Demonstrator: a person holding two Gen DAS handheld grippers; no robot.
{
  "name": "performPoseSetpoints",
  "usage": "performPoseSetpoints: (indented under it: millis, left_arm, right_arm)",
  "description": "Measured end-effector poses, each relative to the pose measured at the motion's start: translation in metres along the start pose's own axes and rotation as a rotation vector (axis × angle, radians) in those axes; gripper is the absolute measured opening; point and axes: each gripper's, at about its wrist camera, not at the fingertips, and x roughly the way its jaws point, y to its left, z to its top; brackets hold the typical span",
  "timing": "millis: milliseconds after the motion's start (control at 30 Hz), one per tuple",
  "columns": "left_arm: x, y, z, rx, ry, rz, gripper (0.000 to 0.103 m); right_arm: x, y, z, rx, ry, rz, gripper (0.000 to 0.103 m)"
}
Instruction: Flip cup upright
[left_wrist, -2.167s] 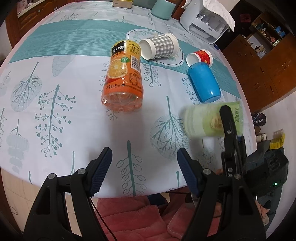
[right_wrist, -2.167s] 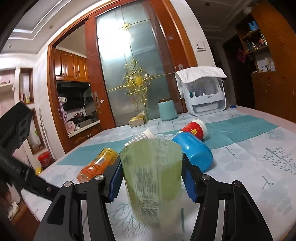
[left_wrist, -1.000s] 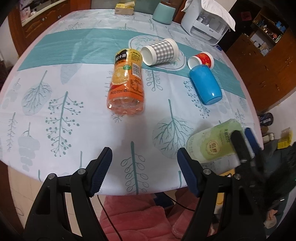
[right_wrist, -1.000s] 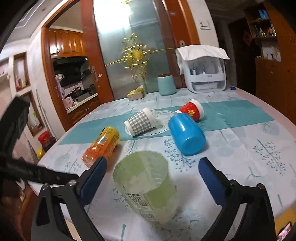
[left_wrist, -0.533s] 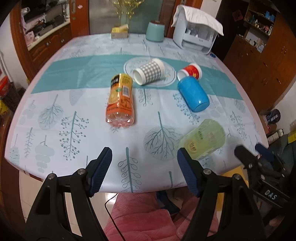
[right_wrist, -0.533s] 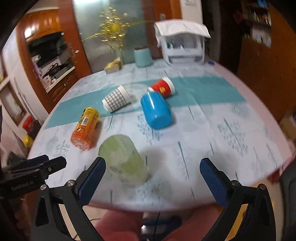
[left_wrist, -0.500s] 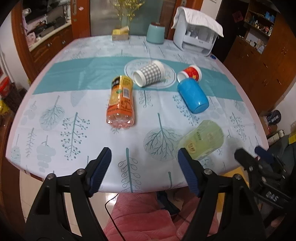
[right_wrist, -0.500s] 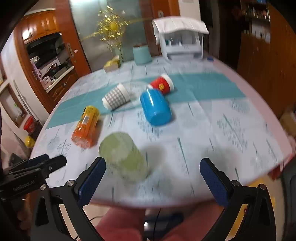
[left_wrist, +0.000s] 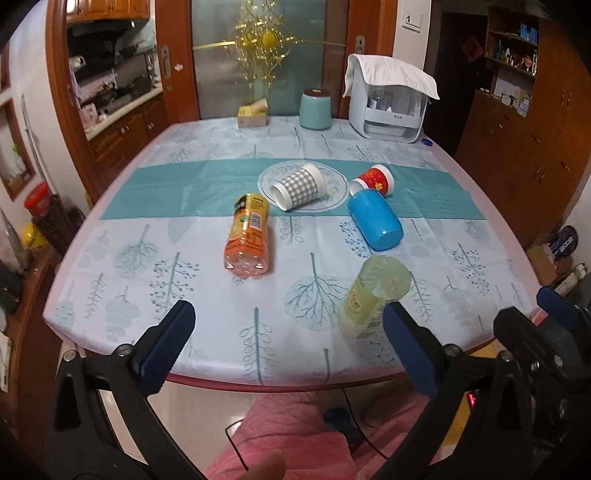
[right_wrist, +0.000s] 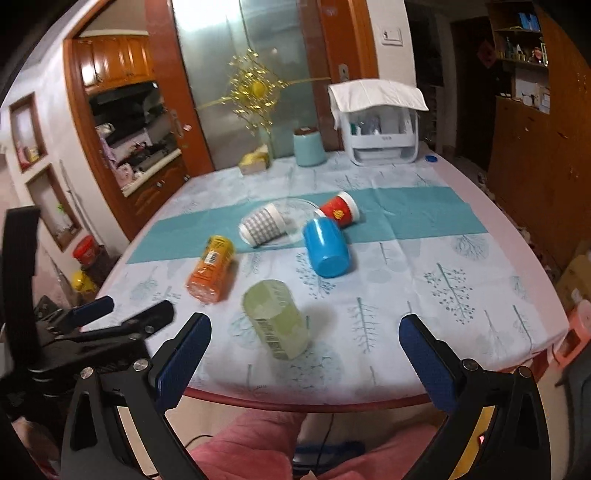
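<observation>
A pale green translucent cup (left_wrist: 373, 295) stands upright near the table's front edge, open end up; it also shows in the right wrist view (right_wrist: 276, 319). My left gripper (left_wrist: 290, 345) is open and empty, held off the front edge of the table. My right gripper (right_wrist: 306, 358) is open and empty, also off the front edge, behind the green cup. The right gripper's fingers (left_wrist: 557, 308) show at the right of the left wrist view. A grey checked cup (left_wrist: 300, 186), a red cup (left_wrist: 373, 180) and a blue cup (left_wrist: 375, 221) lie on their sides mid-table.
An orange juice bottle (left_wrist: 248, 236) lies on its side left of centre. A teal canister (left_wrist: 314, 109), a tissue box (left_wrist: 252, 114) and a white covered appliance (left_wrist: 389, 99) stand at the far edge. The tablecloth (left_wrist: 147, 258) hangs over the front edge. Wooden cabinets are on the right.
Both grippers have drawn back from the table and tilted up, so more of the room shows. The green cup stays standing where the right gripper let it go.
</observation>
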Motion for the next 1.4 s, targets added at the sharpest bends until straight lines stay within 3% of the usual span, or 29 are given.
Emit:
performPoseSetpoints:
  millis: [300,700,1400]
  left_arm:
    - [-0.015,-0.004,-0.008,0.013,-0.035,0.036,0.102]
    - [-0.013,-0.006,-0.004,0.016,-0.042,0.043,0.102]
    - [-0.001,-0.002,0.001,0.008,-0.023,0.015,0.102]
  right_arm:
    - [-0.007,0.01,-0.013,-0.018,0.015,-0.018,0.103]
    - [-0.002,0.0,-0.006,0.015,-0.006,-0.021,0.103]
    - [0.015,0.001,-0.003,0.014,0.02,-0.021,0.103]
